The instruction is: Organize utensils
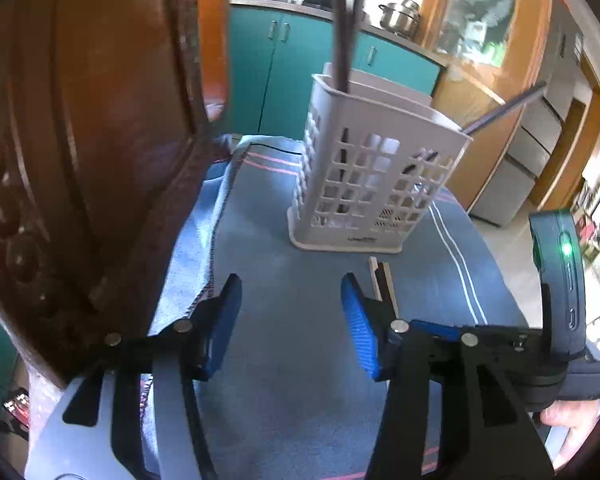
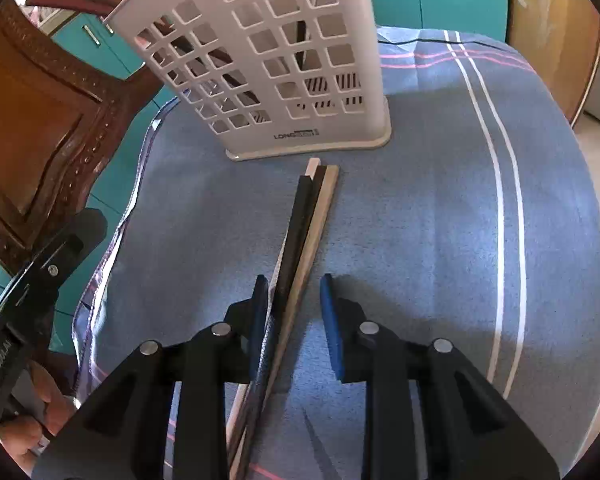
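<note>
The right gripper, jaws apart, straddles the chopsticks lying on the cloth before the basket, ready to clamp them, while the left gripper hangs open and empty.

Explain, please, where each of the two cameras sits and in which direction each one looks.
Left wrist: on the left claw, looking down over the blue cloth toward the white basket; its open blue fingers, the right claw and a fingertip show.
Right wrist: on the right claw, facing down at the chopsticks lying between its fingers; a hand on the left claw shows.
Shared: basket, cloth, chopsticks, wooden chair.
</note>
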`<state>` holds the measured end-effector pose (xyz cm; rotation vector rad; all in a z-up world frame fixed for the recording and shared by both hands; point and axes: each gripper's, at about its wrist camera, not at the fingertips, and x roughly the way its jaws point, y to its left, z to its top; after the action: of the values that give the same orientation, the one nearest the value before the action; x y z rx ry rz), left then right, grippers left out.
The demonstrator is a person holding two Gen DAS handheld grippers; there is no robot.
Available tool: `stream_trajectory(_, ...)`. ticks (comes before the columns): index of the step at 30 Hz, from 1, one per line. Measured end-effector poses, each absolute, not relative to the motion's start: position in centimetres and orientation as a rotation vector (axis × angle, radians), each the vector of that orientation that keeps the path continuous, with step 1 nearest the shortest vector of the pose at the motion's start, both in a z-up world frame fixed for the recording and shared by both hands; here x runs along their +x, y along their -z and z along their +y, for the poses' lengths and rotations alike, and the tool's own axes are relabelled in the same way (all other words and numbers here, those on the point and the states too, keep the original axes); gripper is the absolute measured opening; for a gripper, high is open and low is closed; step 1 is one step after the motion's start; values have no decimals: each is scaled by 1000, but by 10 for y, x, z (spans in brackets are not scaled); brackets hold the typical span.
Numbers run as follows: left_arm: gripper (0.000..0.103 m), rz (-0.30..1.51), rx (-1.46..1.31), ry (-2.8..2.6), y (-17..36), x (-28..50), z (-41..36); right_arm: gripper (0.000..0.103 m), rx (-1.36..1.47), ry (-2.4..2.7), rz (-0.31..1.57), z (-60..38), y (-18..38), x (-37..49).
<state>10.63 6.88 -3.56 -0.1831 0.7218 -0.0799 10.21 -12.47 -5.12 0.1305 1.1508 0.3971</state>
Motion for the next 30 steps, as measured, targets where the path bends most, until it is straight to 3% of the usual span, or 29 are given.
stream_trajectory(2, 52, 731, -173, 98, 38, 108, 64, 10, 125, -387, 1144, -129, 51, 101)
stream_trajectory(7, 57, 790, -137, 169, 47, 111, 47, 7, 116, -314, 1135, -156, 46, 103)
stream_trajectory(13, 57, 926, -133, 300, 72, 126, 17, 8, 199, -251, 1127, -194, 44, 109)
stream_trajectory(17, 58, 982, -38, 319, 86, 128, -10, 20, 257, -225, 1114, -210, 45, 106)
stream_trajectory(19, 57, 981, 40, 294, 92, 128, -21, 21, 266, -232, 1107, -215, 44, 104)
stream_trajectory(21, 48, 968, 100, 270, 94, 127, -28, 22, 256, -230, 1092, -213, 44, 102)
stream_trajectory(23, 20, 961, 79, 280, 94, 127, -26, 25, 242, -230, 1078, -212, 42, 99)
stream_trajectory(30, 18, 928, -68, 252, 84, 123, 1, 28, 231, -232, 1068, -207, 42, 97)
